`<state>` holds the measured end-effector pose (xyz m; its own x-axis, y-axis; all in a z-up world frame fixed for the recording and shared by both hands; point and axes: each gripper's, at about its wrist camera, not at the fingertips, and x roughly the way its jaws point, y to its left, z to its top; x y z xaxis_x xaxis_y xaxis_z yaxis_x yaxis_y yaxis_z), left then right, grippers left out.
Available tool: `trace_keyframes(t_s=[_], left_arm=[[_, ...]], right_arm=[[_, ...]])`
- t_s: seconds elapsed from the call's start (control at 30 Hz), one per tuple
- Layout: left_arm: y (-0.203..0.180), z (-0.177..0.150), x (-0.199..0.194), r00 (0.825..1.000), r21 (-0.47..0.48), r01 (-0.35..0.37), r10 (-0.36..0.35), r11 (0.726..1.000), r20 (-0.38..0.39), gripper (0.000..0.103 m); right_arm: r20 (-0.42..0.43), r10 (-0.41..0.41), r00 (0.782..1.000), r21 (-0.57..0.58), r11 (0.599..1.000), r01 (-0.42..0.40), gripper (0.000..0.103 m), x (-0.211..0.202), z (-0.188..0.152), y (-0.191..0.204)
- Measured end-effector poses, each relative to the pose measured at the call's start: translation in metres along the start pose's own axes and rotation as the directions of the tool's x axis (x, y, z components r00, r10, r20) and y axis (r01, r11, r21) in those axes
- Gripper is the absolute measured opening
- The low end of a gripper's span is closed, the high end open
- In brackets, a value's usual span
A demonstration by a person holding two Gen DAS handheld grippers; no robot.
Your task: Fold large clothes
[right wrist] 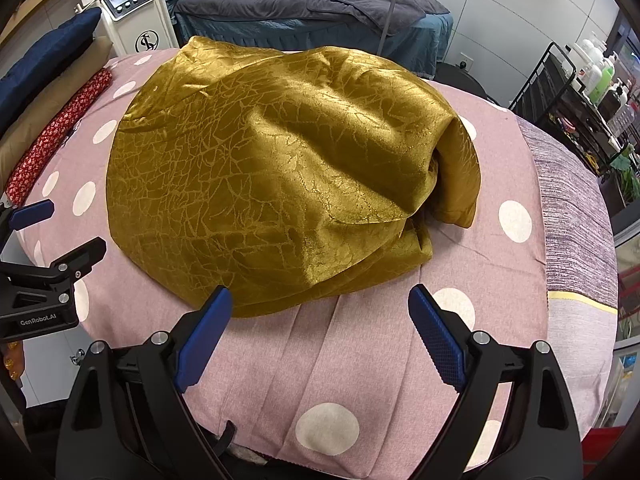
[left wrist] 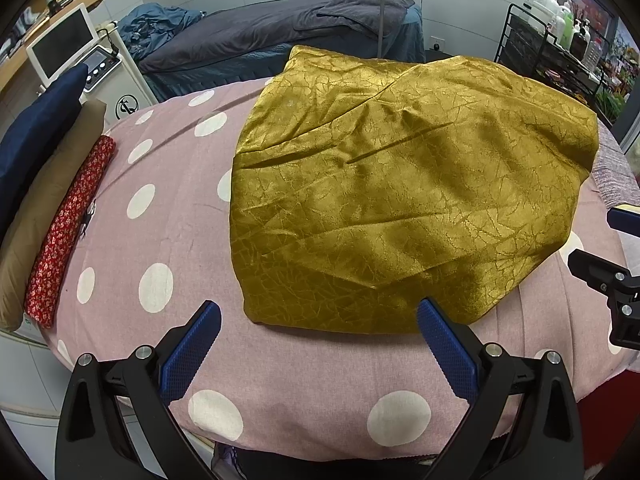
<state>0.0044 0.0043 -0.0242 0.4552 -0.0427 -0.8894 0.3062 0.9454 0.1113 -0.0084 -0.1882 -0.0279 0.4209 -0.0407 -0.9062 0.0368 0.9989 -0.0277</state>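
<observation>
A large golden cloth (left wrist: pixel 400 192) with a crackle pattern lies folded in several layers on the pink polka-dot table cover (left wrist: pixel 160 208). In the right wrist view the golden cloth (right wrist: pixel 280 176) shows a loose fold bulging at its right side. My left gripper (left wrist: pixel 318 320) hovers open just short of the cloth's near edge, nothing between its blue pads. My right gripper (right wrist: pixel 320 304) is open too, close to the cloth's near hem. Each gripper appears at the edge of the other's view: the right gripper (left wrist: pixel 612 248) and the left gripper (right wrist: pixel 52 224).
A red floral folded cloth (left wrist: pixel 68 236), a tan one (left wrist: pixel 44 200) and a navy one (left wrist: pixel 36 132) line the table's left edge. Behind stand a white machine with a screen (left wrist: pixel 68 44), a massage bed with grey covers (left wrist: pixel 280 32) and a black cart of bottles (left wrist: pixel 560 36).
</observation>
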Motion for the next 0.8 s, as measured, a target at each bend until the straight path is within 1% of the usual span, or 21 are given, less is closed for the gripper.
trace_keyframes(t_s=[0.8], left_arm=[[-0.0019, 0.0001, 0.0036, 1.000, -0.002, 0.004, -0.004, 1.000, -0.008, 0.096]], right_arm=[[-0.008, 0.006, 1.000, 0.004, 1.000, -0.006, 0.089, 0.0045, -0.0034, 0.0007]])
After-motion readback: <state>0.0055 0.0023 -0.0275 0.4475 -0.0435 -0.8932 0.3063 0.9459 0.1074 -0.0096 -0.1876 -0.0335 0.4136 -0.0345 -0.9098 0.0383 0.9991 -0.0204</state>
